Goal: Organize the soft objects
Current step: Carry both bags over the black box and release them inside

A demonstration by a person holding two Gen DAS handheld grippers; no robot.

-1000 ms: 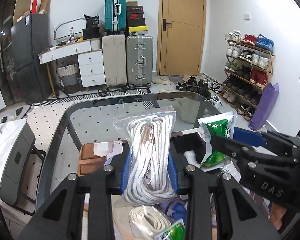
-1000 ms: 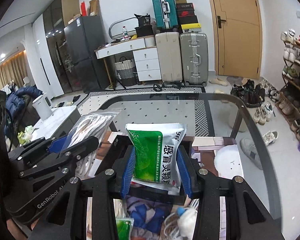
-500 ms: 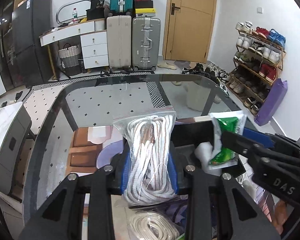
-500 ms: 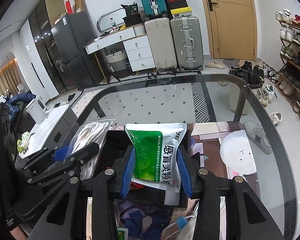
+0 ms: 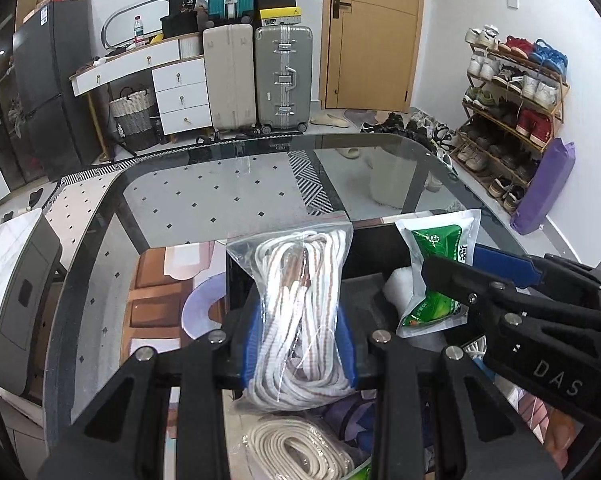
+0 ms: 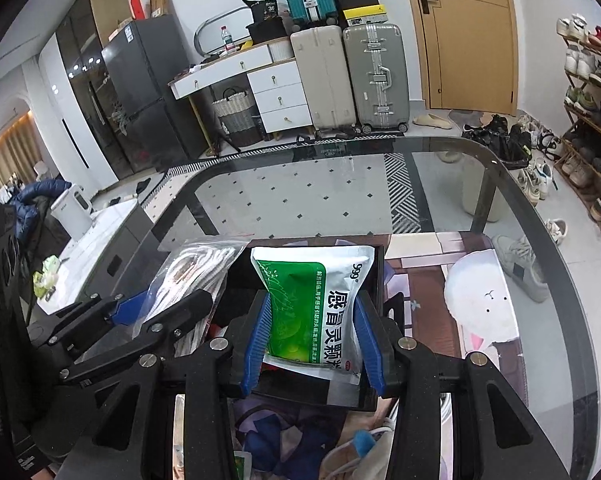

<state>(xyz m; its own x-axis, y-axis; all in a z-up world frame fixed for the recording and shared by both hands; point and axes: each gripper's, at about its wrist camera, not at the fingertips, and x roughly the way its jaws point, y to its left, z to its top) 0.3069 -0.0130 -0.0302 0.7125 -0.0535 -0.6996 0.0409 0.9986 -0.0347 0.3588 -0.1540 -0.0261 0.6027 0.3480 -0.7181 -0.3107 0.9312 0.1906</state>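
Left claw (image 5: 298,344) pinches a bagged rope coil (image 5: 300,304) and right claw (image 6: 312,334) clamps a green sachet (image 6: 320,300), both hanging over the black box (image 6: 376,276) on the glass worktop (image 6: 500,184), where slick plastic might slip free early.

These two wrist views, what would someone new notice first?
The left hand-held gripper clamps a clear plastic bag of coiled white rope above the black open box. Beside it, the right hand-held gripper clamps a green and white sachet over the dark-rimmed glass table.
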